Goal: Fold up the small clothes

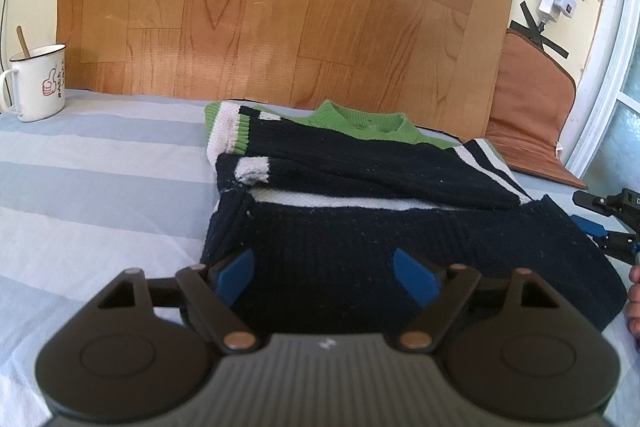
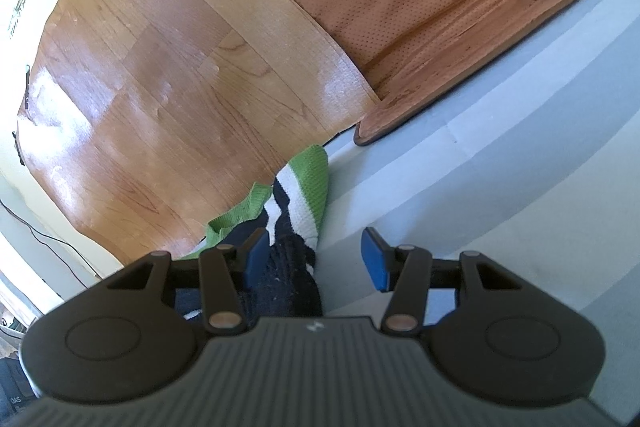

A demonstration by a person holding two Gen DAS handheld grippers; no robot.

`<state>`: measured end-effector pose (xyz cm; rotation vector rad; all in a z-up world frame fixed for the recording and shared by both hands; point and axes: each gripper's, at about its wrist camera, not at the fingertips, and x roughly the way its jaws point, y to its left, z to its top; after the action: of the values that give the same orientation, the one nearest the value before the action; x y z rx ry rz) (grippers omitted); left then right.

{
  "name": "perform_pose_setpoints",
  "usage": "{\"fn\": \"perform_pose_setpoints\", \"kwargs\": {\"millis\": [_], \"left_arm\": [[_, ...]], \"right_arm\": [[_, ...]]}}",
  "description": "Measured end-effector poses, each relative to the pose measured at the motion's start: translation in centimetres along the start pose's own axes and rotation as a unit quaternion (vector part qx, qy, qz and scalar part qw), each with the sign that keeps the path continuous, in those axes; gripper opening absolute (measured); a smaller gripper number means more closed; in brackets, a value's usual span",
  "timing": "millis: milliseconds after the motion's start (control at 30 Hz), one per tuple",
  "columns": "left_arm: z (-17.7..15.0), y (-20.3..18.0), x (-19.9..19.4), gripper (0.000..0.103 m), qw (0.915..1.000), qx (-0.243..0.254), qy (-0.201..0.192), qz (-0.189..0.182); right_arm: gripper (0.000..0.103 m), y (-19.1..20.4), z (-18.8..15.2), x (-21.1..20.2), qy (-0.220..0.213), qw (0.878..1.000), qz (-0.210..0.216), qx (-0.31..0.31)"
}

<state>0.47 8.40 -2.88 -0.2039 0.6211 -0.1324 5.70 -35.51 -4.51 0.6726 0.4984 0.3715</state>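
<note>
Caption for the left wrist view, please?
Open left gripper over the hem of a partly folded navy, white and green sweater on a striped bedsheet.

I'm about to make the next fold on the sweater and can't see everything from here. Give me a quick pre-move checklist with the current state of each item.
1. Left gripper free of the knit: ok; jaws stand wide over the sweater's dark hem, pads not pressing.
2. Right gripper empty: ok; jaws open, sweater edge between them but not clamped.
3. Sleeves folded in across the body: ok; both lie over the chest.
4. Bottom hem lying flat: not ok; near left corner looks rumpled.
5. Enamel mug clear of the fold path: ok; far left on the striped sheet.
6. Sweater's underside smooth: cannot tell.
</note>
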Motion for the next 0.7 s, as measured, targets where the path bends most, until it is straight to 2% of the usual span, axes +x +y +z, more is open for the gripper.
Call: {"fn": "perform_pose_setpoints", "kwargs": {"millis": [700], "left_arm": [[-0.02,-0.05,-0.01,0.085,1.0,0.001,0.001,-0.007]], "right_arm": [[0.054,0.35,-0.22,-0.03,0.0,1.0,-0.005,0.004]]}}
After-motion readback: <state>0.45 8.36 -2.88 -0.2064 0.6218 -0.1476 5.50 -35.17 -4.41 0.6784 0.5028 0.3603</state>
